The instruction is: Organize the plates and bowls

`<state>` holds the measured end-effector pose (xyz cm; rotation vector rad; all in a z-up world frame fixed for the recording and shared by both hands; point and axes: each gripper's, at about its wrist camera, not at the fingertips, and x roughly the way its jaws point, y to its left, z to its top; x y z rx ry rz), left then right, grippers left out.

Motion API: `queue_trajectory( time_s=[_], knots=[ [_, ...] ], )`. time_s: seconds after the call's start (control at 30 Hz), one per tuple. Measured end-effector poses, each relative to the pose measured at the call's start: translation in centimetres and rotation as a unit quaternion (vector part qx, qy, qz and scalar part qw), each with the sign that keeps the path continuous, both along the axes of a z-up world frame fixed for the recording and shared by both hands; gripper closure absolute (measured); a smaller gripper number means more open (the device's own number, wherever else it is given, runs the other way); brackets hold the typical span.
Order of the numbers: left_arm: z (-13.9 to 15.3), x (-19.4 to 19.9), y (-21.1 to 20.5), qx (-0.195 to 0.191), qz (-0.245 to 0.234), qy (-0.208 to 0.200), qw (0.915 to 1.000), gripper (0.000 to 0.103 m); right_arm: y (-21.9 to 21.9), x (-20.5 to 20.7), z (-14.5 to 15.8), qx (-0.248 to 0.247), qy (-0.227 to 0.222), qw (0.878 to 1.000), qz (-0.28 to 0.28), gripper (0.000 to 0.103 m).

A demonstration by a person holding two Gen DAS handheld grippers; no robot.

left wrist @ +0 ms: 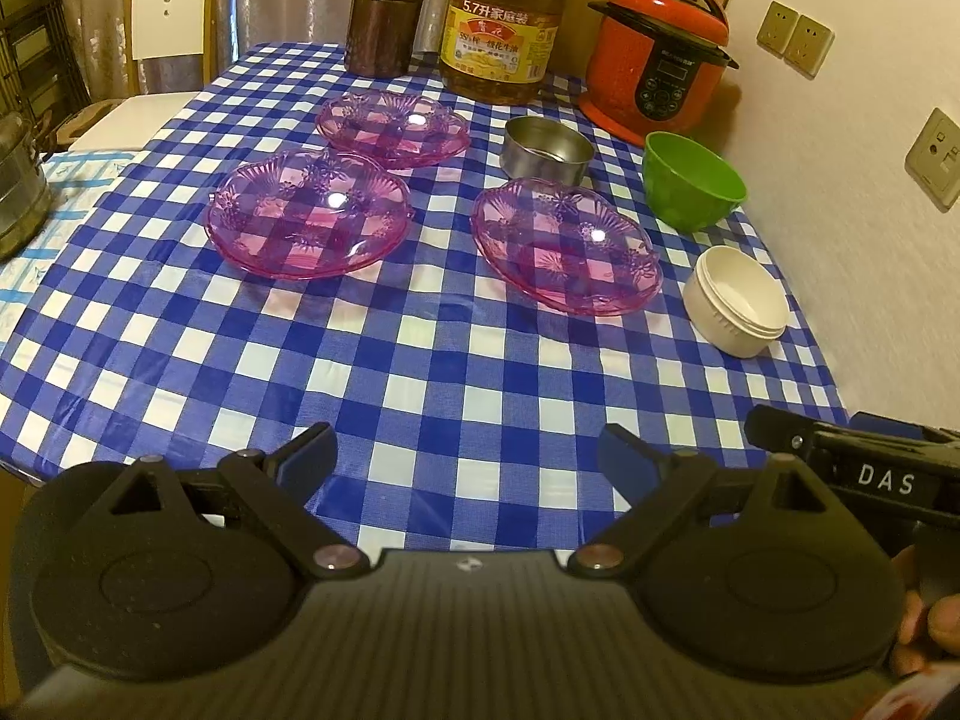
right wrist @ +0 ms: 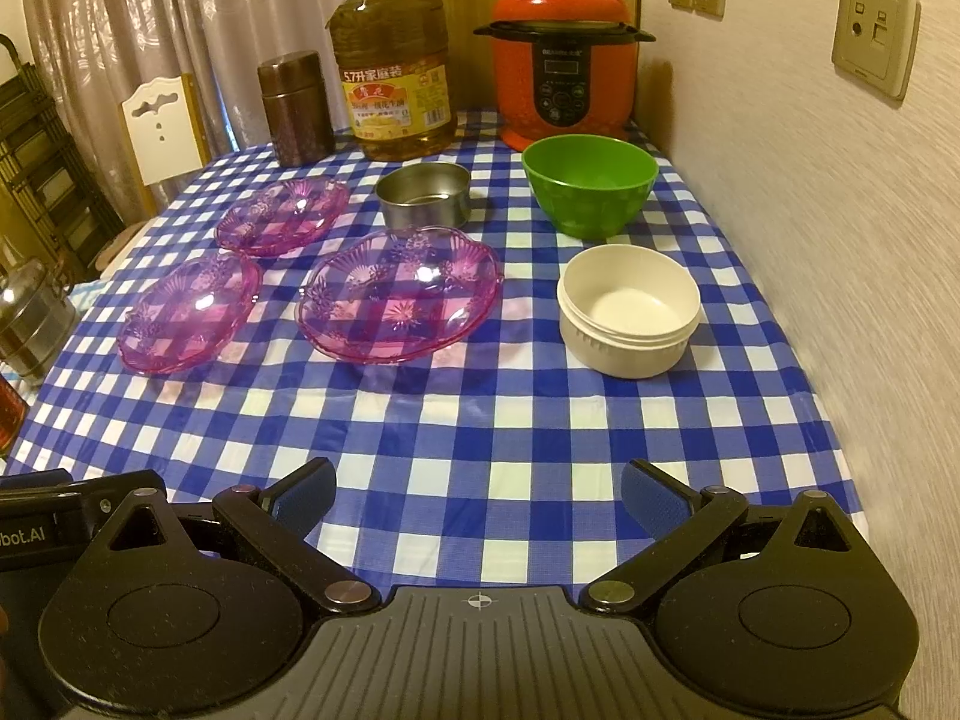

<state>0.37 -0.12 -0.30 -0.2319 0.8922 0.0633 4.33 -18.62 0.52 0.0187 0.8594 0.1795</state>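
Observation:
Three pink glass plates lie apart on the blue checked tablecloth: one far (left wrist: 393,127) (right wrist: 282,215), one on the left (left wrist: 309,213) (right wrist: 189,312), one on the right (left wrist: 567,243) (right wrist: 399,294). A steel bowl (left wrist: 546,150) (right wrist: 425,193), a green bowl (left wrist: 693,180) (right wrist: 589,183) and a white bowl (left wrist: 737,299) (right wrist: 629,309) stand to the right of the plates. My left gripper (left wrist: 465,456) and my right gripper (right wrist: 477,489) are both open and empty, low over the table's near part, well short of the dishes.
At the back stand a brown canister (left wrist: 384,18) (right wrist: 295,108), a big oil bottle (left wrist: 504,24) (right wrist: 393,72) and a red pressure cooker (left wrist: 657,57) (right wrist: 564,60). The wall (right wrist: 810,240) runs along the table's right edge. A metal pot (left wrist: 18,180) stands at the left.

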Motion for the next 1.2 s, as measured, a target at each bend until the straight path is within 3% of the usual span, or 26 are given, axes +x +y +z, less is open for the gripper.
queue_trajectory(
  time_s=[1.2],
  knots=[
    [0.30,-0.10,0.11,-0.004,0.000,0.000,1.0000,0.011,0.01,0.13,0.09,0.001,-0.001,1.000,-0.001,0.002]
  ],
)
